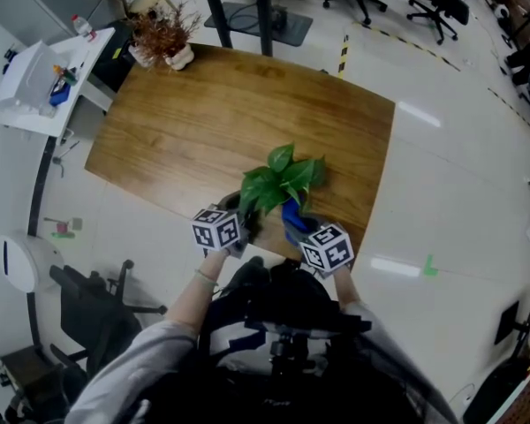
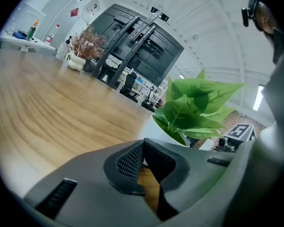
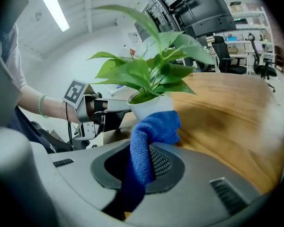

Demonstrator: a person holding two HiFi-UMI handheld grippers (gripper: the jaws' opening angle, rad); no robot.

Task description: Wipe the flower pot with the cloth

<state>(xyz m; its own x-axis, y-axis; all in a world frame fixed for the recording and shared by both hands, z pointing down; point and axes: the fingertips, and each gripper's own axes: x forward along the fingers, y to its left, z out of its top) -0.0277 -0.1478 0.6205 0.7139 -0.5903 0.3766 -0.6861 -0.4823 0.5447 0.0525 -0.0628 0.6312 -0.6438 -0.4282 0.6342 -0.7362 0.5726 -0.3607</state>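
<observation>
Cloth was pinched in my right gripper, and its blue fold seemed to touch the white flower pot just ahead. My left gripper was closed on nothing, beside the pot. I judged that a hard push could tip this unsteadied pot over.

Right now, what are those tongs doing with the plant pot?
Left tongs shut, empty, beside flower pot. Right tongs shut on blue cloth, cloth at pot's wall. Nothing blocking the pot.
</observation>
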